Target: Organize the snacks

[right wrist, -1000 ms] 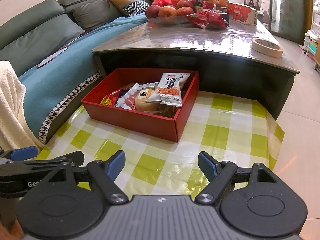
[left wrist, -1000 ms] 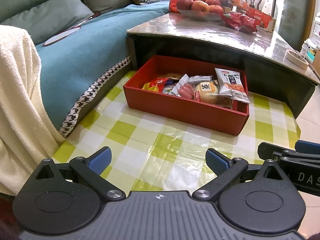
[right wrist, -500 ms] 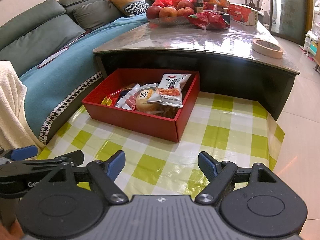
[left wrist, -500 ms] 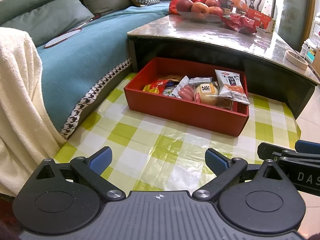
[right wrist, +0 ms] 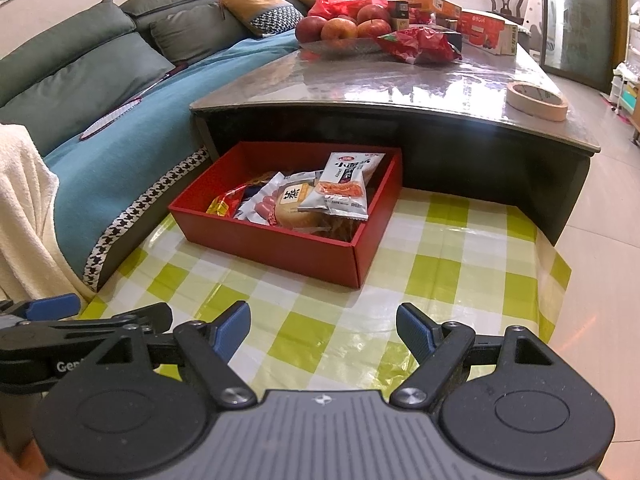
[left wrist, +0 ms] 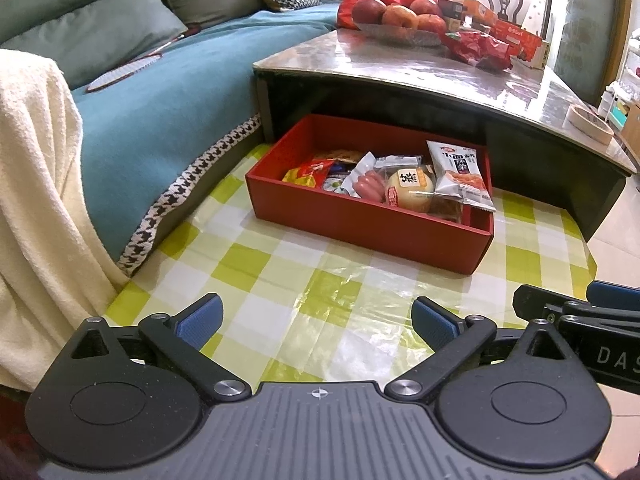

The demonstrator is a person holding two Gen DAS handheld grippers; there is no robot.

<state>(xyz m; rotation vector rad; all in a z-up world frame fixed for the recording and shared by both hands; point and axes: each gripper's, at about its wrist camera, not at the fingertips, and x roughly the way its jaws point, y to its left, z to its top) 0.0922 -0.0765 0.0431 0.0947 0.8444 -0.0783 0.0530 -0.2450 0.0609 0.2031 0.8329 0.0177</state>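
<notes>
both the left gripper (left wrist: 316, 318) and right gripper (right wrist: 323, 325) hover empty, jaws apart, short of the red box (right wrist: 280, 242); the person should reach for the topmost white packet (right wrist: 344, 186), pinching its edge

You have one red box (right wrist: 280, 246) of snacks, one tape roll (right wrist: 537, 100), four apples (right wrist: 338, 28) showing, and two hand-held grippers (left wrist: 316, 318) (right wrist: 323, 322).
</notes>
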